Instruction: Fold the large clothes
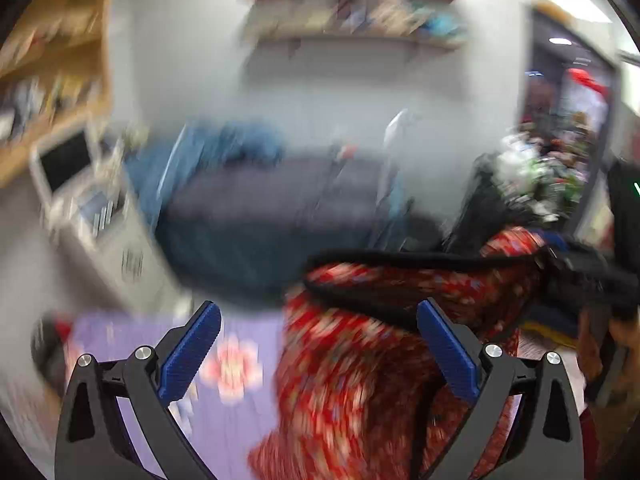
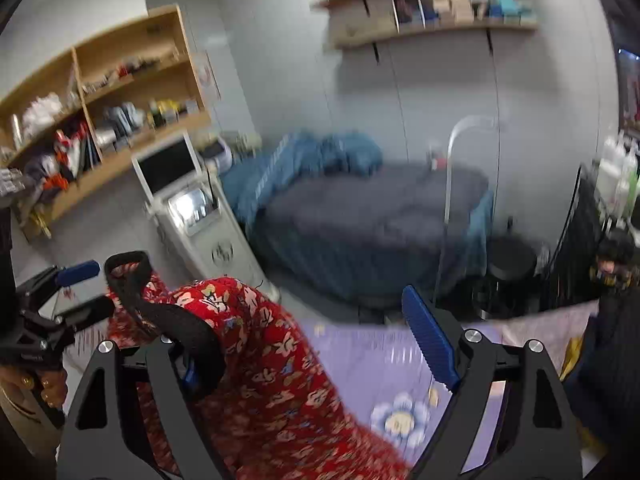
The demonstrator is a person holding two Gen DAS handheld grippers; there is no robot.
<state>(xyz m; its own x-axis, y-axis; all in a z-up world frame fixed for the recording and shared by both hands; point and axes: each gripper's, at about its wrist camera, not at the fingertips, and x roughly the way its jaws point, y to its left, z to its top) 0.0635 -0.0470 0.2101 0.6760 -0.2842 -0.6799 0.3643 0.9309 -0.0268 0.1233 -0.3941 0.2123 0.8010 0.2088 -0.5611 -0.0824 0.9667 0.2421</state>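
The left gripper [image 1: 320, 344] stands with its jaws wide apart and nothing clamped between them. The red floral garment [image 1: 340, 380] hangs in the gap and over the right pad, its black trim [image 1: 400, 260] stretched far and to the right. The right gripper [image 2: 316, 360] is also spread; the garment's black strap [image 2: 176, 320] drapes across its left finger, but the pads do not pinch it.

Beneath lies a purple flowered sheet [image 2: 380, 360]. Farther off are a dark bed [image 2: 360, 220] and a white machine [image 2: 192, 208].

With neither gripper closed on cloth, the garment could slide off and drop in a heap. The draped strap might snag a finger.

I count one garment, two grippers and one sheet.
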